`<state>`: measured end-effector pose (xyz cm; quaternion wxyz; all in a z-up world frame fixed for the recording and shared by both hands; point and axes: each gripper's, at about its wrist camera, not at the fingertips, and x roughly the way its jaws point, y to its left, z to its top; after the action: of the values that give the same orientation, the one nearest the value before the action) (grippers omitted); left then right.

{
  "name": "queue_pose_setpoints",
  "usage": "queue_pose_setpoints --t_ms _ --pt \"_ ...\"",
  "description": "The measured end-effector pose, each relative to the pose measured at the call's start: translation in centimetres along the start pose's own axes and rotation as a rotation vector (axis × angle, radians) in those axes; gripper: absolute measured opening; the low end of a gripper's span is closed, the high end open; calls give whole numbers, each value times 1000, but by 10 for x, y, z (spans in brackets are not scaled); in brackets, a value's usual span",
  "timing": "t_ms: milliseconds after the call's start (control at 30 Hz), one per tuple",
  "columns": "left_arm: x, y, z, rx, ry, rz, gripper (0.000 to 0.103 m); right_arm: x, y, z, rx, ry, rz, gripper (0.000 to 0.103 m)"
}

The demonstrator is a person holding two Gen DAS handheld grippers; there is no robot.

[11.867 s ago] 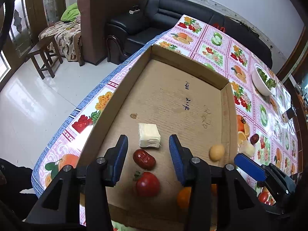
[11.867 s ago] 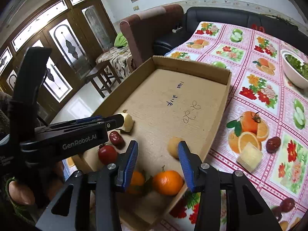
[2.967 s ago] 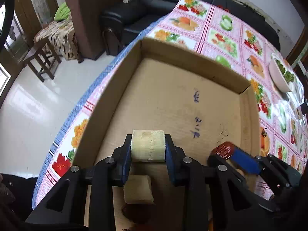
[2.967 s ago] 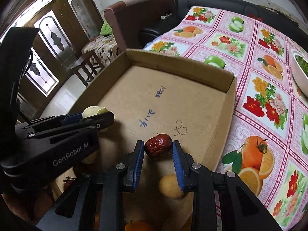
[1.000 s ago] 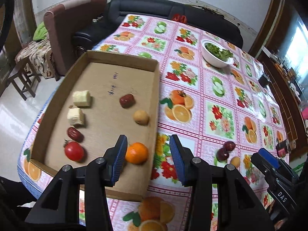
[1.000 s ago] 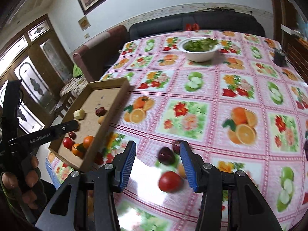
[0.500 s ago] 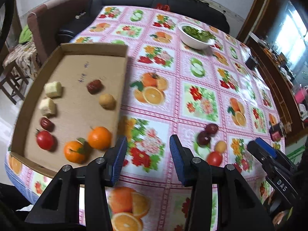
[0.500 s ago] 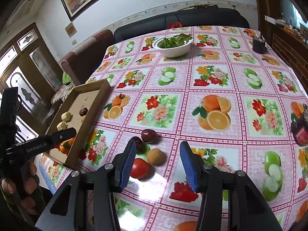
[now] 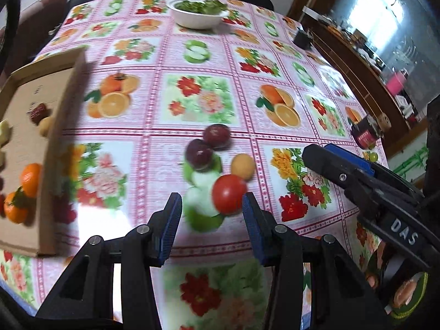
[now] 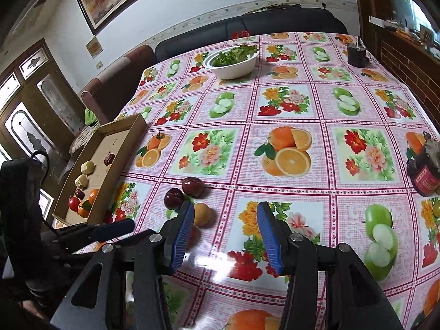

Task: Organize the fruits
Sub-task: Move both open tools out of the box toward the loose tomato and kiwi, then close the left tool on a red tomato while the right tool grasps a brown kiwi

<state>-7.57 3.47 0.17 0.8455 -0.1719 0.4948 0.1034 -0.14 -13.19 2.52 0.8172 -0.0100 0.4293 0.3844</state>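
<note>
A red tomato [image 9: 228, 194], a yellow-brown fruit [image 9: 242, 166] and two dark red plums [image 9: 198, 154] [image 9: 216, 136] lie together on the fruit-print tablecloth. My left gripper [image 9: 211, 211] is open and empty, with the tomato just ahead between its fingertips. My right gripper [image 10: 225, 228] is open and empty, just right of the yellow-brown fruit [image 10: 203, 214] and plums [image 10: 193, 186]. The cardboard tray [image 9: 51, 148] at the left holds oranges [image 9: 29, 176], dates and pale fruit pieces; it also shows in the right wrist view [image 10: 118, 162].
A white bowl of greens [image 10: 232, 60] stands at the far side of the table. A dark jar [image 10: 425, 173] stands near the right edge and a small black cup [image 10: 356, 55] at the far right. A black sofa [image 10: 247, 30] lies beyond the table.
Both grippers have moved away from the tray toward the loose fruit group. The left gripper has closed in on the tomato. The right gripper has dropped lower beside the yellow-brown fruit.
</note>
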Motion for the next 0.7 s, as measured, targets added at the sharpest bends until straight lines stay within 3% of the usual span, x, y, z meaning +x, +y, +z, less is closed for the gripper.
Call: queue_pose_setpoints --t_ms 233,333,700 --pt "23 -9 7 10 38 -39 44 9 -9 -1 19 18 3 49" --pt "27 -8 4 19 26 -38 30 15 -9 -2 18 29 4 49" --pt "0 35 -6 -49 -22 -8 30 49 26 -4 -76 85 20 48"
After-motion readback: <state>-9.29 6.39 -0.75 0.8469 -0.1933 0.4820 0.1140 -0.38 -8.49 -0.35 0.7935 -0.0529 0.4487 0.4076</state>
